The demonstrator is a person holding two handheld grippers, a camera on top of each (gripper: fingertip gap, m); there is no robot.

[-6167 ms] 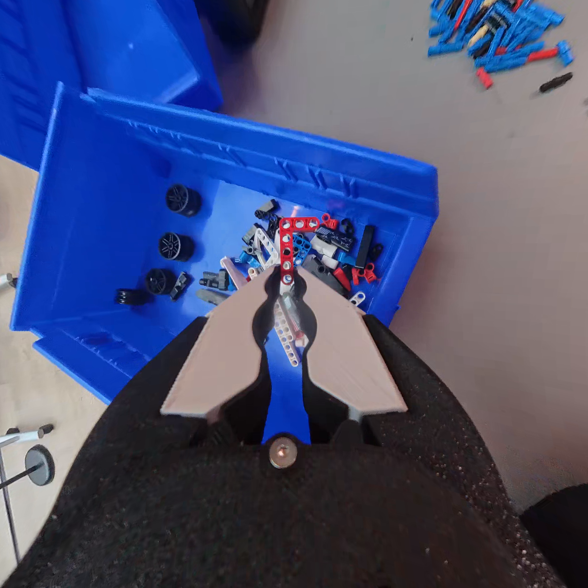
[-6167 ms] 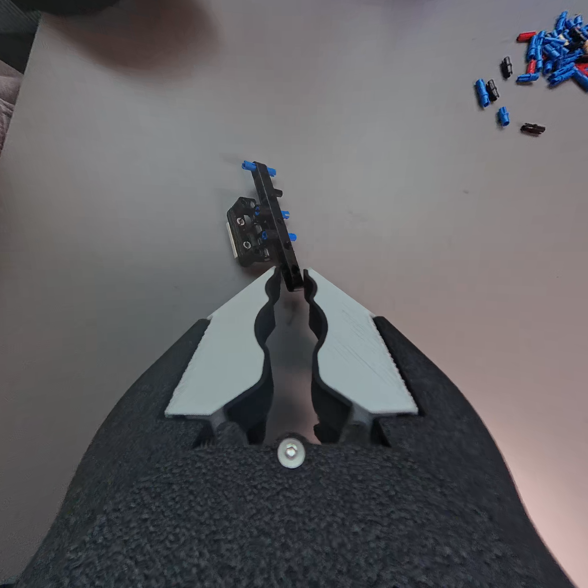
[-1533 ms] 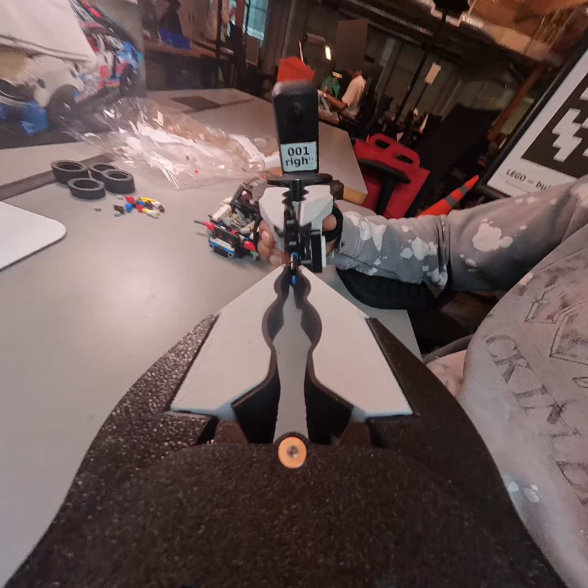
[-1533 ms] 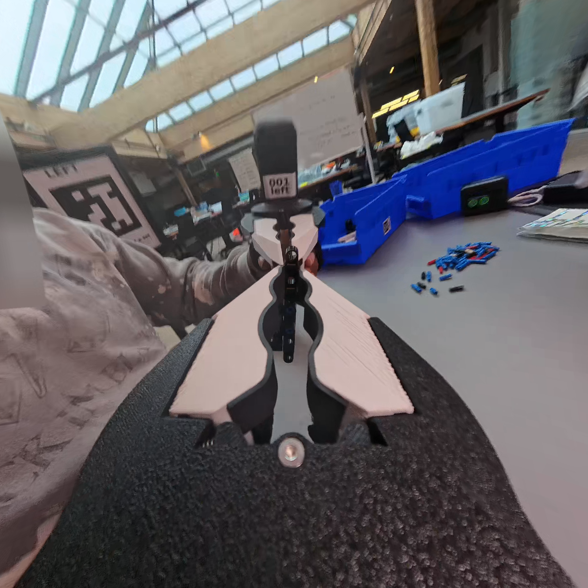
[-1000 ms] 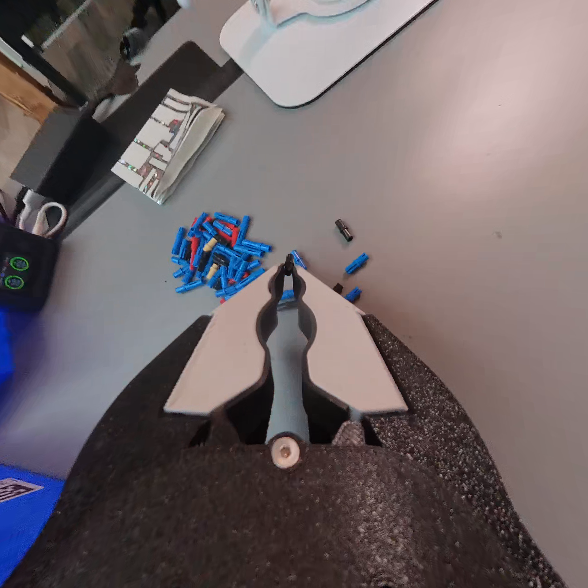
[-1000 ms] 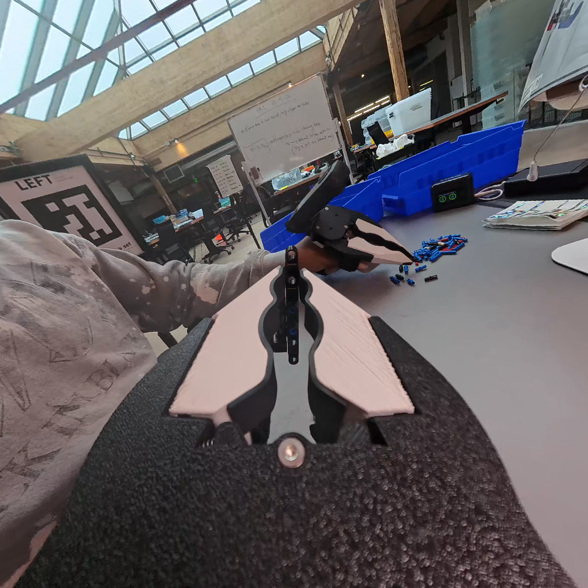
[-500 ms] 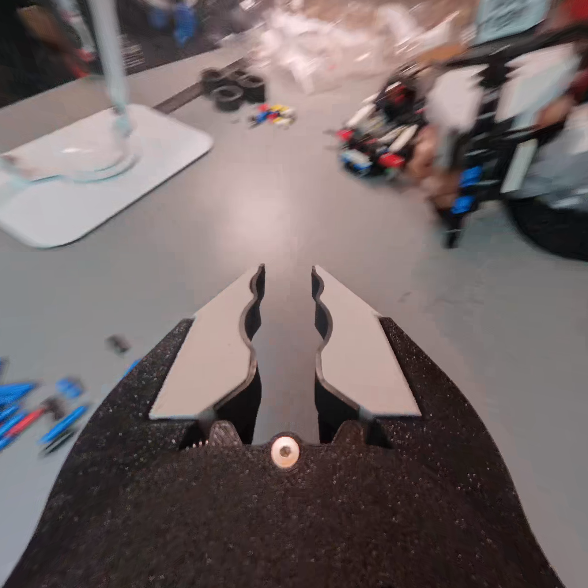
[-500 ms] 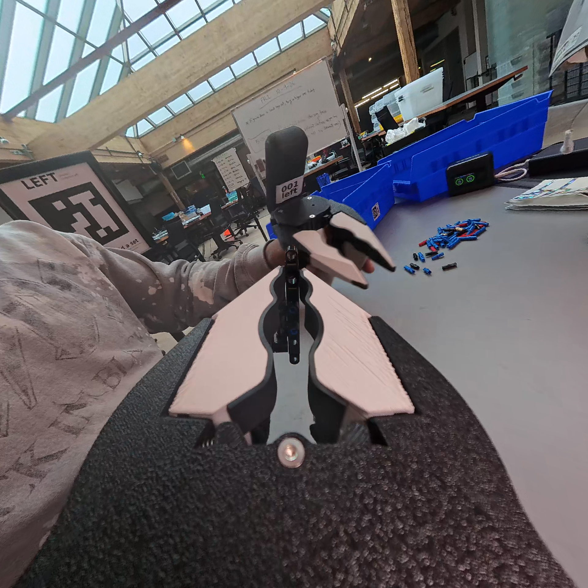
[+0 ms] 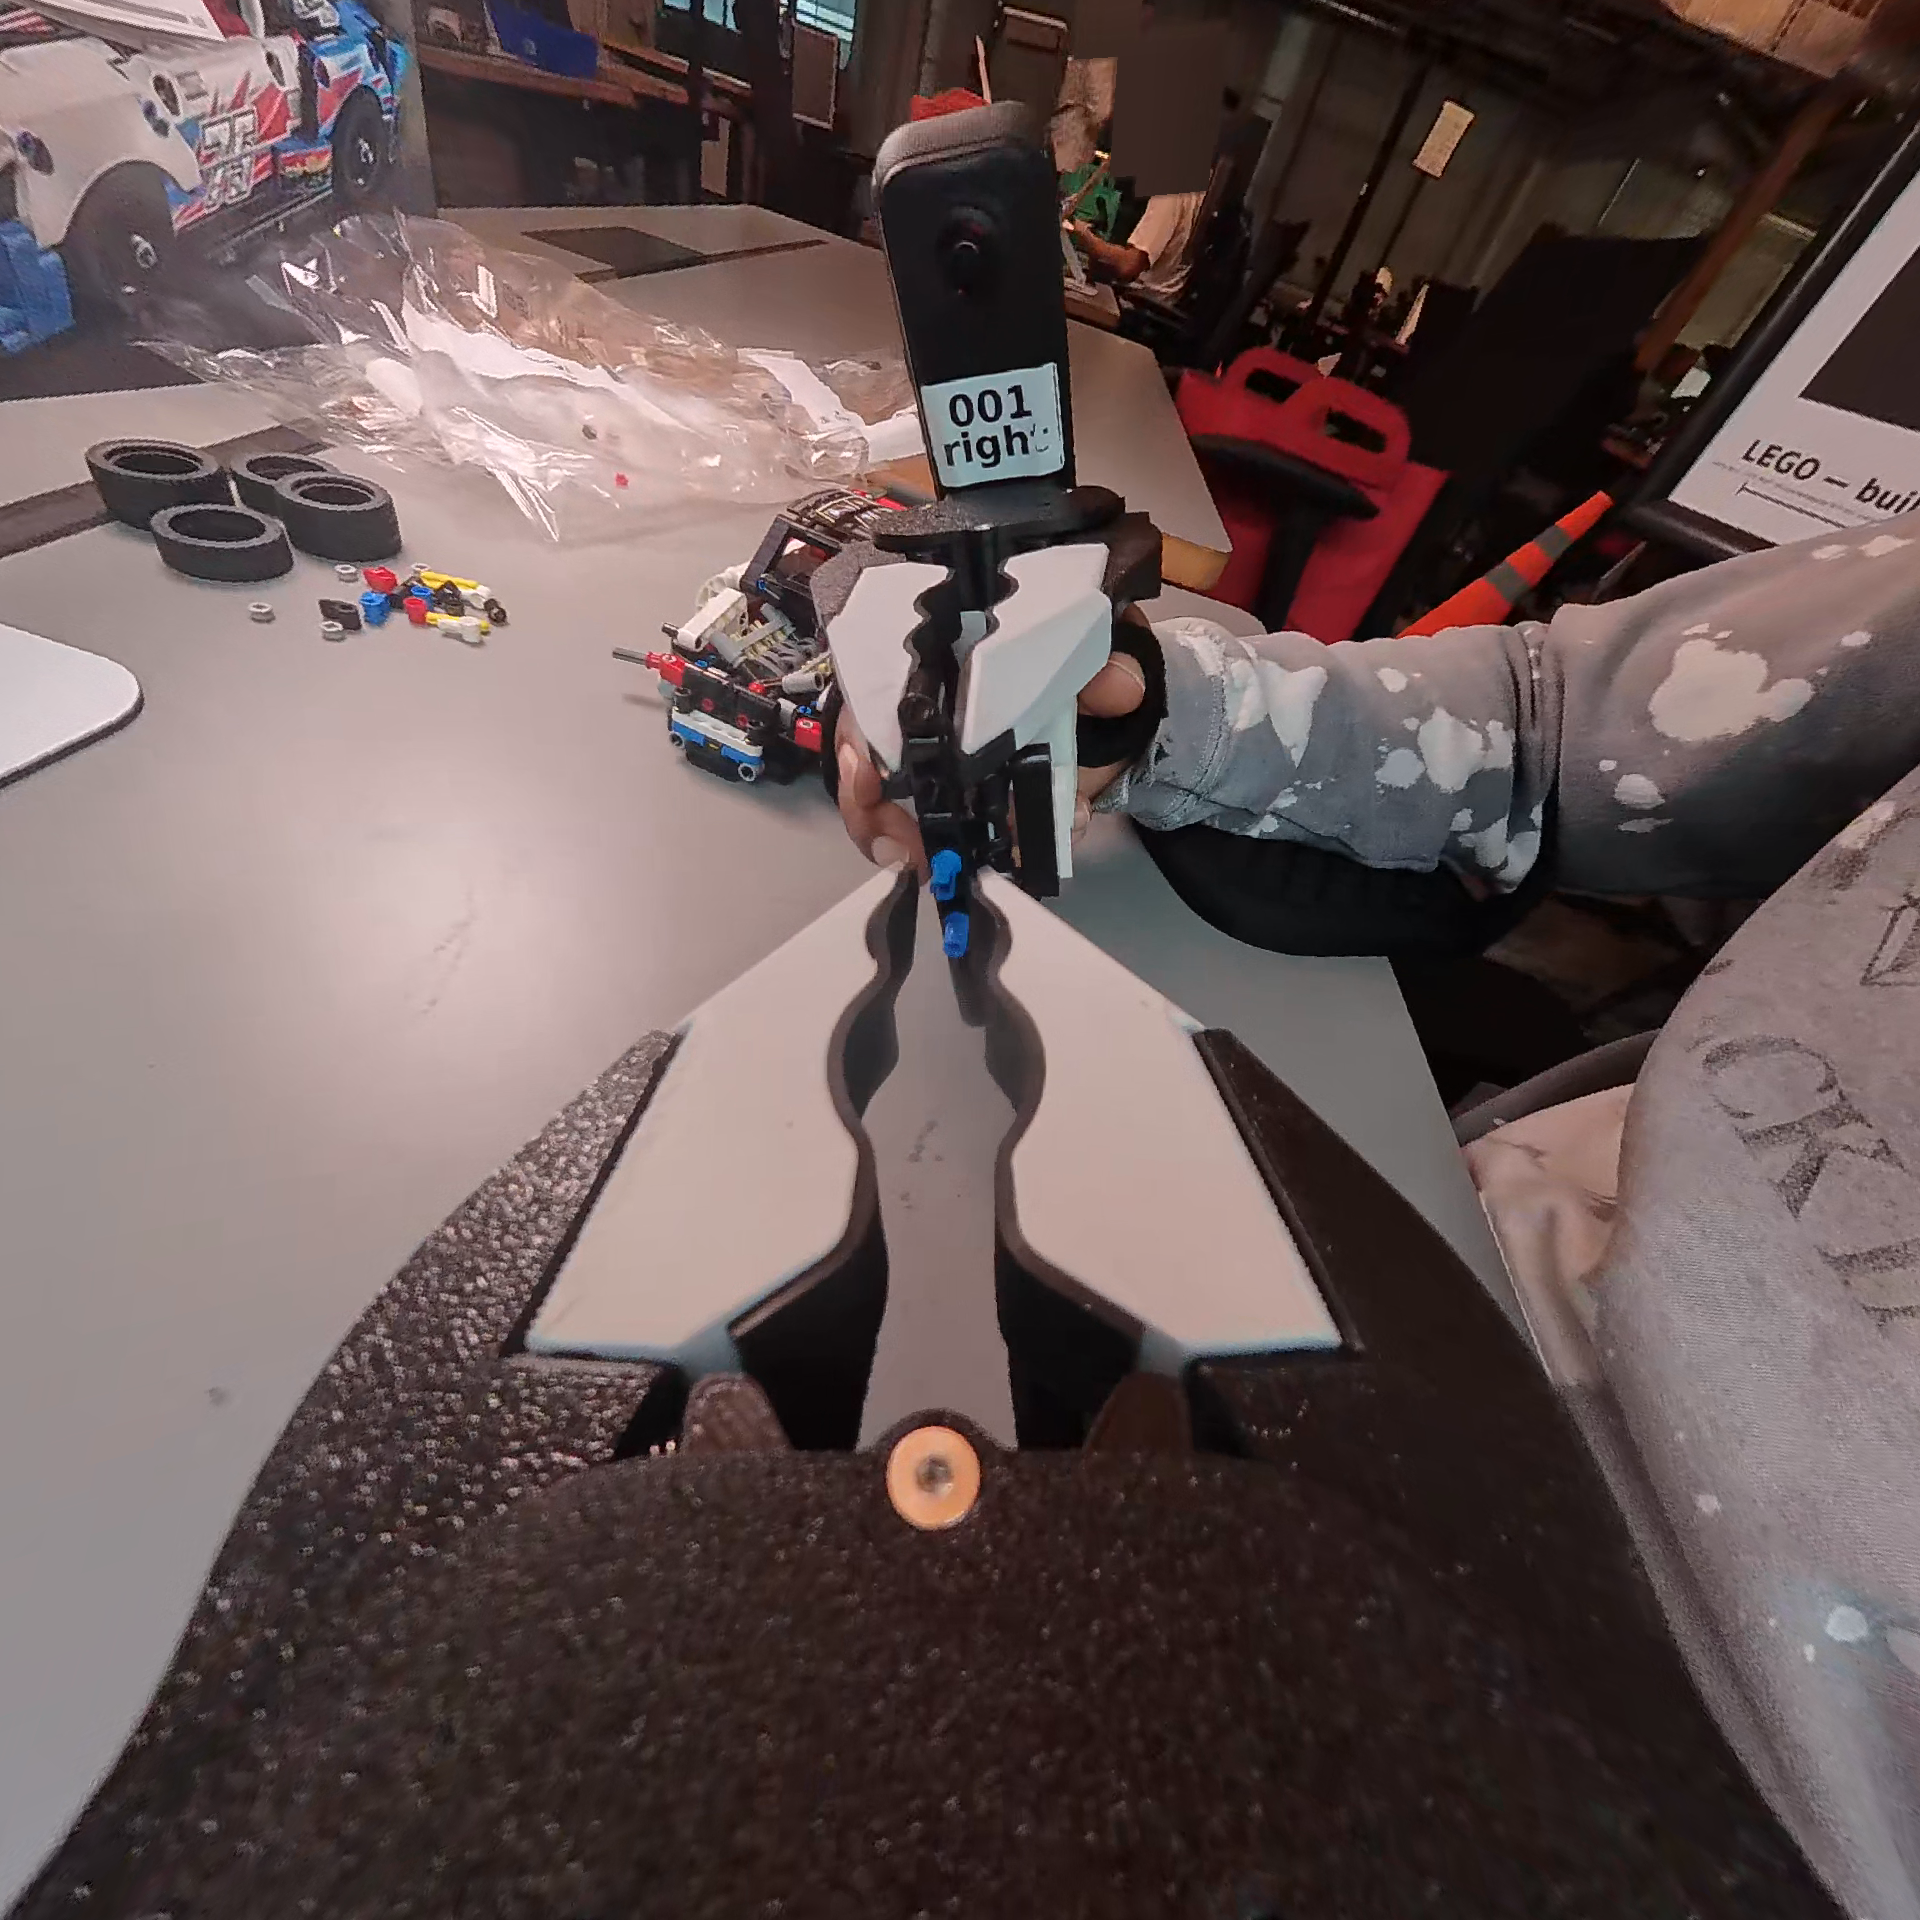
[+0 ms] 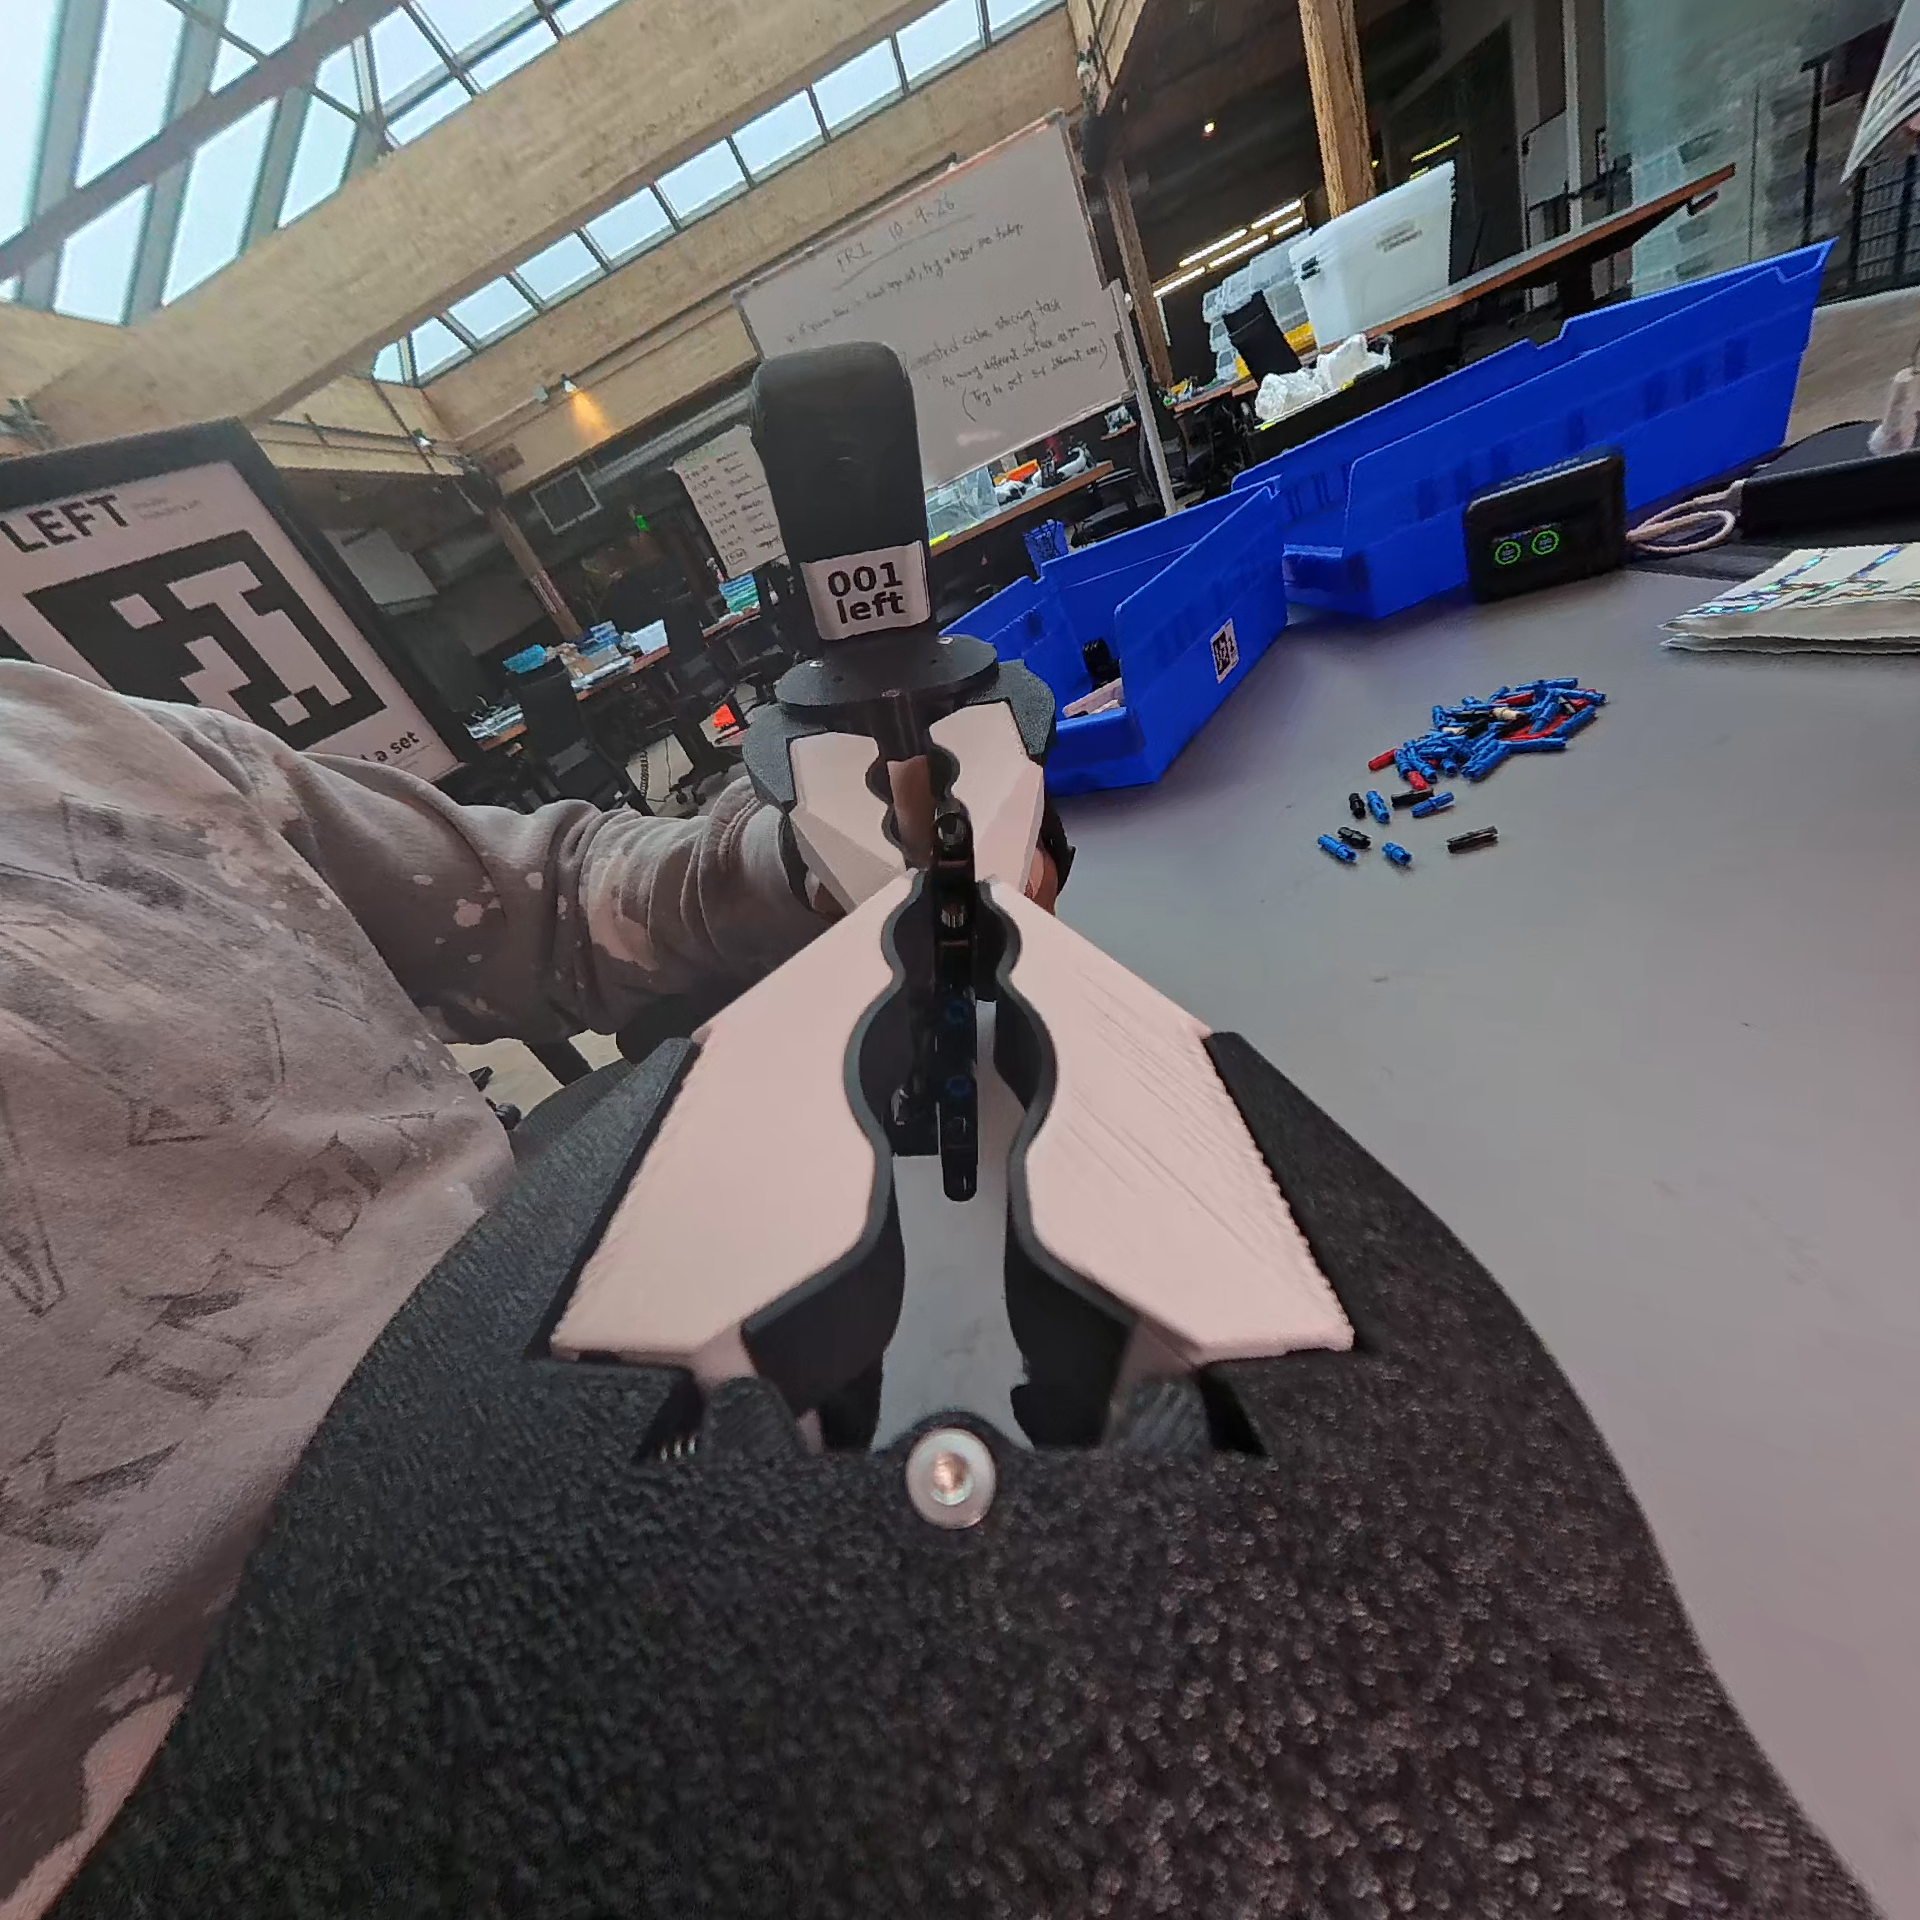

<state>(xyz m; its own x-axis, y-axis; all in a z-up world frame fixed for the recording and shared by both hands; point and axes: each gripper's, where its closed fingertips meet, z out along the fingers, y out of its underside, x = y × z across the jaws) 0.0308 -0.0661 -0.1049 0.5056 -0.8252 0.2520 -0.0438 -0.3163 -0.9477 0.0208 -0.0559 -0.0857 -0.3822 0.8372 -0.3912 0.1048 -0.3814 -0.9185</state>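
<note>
Left wrist view: the left gripper [image 9: 948,883] has its fingertips drawn nearly together around a blue pin [image 9: 948,914]. Whether the tips press on that pin or merely flank it cannot be told. The pin projects from the near end of a black beam assembly [image 9: 940,769], which the right gripper [image 9: 935,727] carries opposite, above the grey table [image 9: 364,883]. The assembly's long axis runs from one gripper toward the other, near end pointing at the left gripper. Behind it stand a part-built model car [image 9: 743,675], four black tyres [image 9: 244,509], a scatter of small parts [image 9: 416,603] and clear plastic bags [image 9: 520,384].

Right wrist view: the right gripper [image 10: 948,914] is clamped narrowly on the black beam assembly [image 10: 951,1039], which lies lengthwise in the finger channel, pointing forward at the left gripper [image 10: 925,821]. Judged by appearance, the assembly is light, rigid plastic; its pins are friction-fitted and could slip out, so the flat sides of the beam are the surest hold. To the right lie a heap of blue pins [image 10: 1486,732] and blue bins [image 10: 1164,644].
</note>
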